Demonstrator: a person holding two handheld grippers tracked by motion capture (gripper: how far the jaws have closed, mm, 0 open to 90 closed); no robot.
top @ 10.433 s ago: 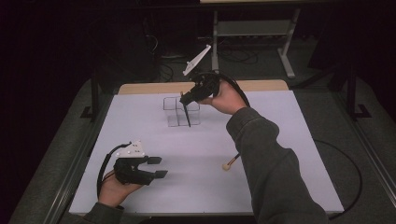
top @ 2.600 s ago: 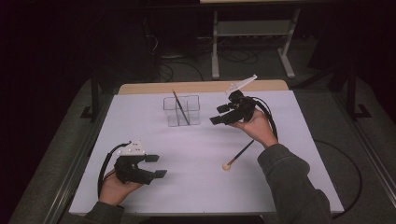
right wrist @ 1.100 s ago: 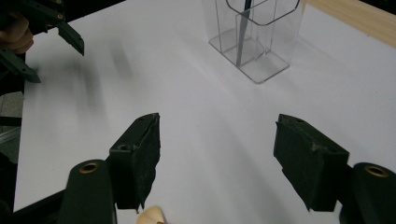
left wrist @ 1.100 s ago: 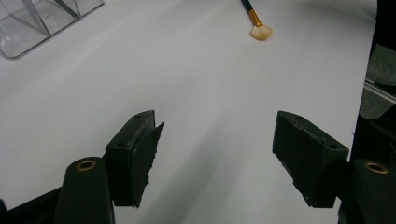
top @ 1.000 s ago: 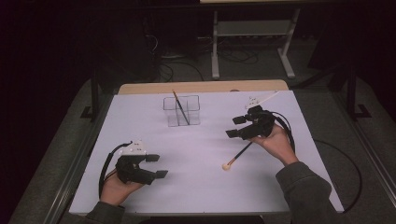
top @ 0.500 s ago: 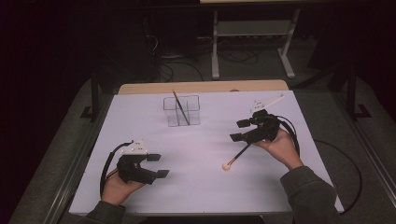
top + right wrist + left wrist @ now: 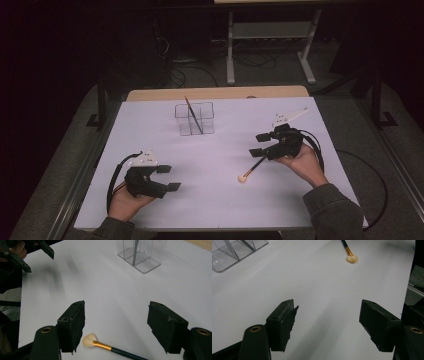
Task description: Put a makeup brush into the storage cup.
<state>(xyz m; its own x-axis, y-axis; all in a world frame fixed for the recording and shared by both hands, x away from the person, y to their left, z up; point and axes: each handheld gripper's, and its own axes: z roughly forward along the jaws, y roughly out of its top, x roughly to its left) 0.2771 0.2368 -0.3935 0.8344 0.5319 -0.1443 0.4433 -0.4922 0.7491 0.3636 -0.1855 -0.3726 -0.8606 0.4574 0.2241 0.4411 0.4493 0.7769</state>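
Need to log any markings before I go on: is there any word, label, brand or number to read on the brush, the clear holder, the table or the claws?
None: no readable text anywhere.
Brush: black handle, gold band, no lettering.
Clear holder: plain, no label.
White table: blank.
Left claw and right claw: black pads, no markings visible.

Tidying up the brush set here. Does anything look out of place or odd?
One makeup brush lies loose on the white table, under the open right claw, while another brush leans inside the clear holder. Nothing looks spilled or damaged.
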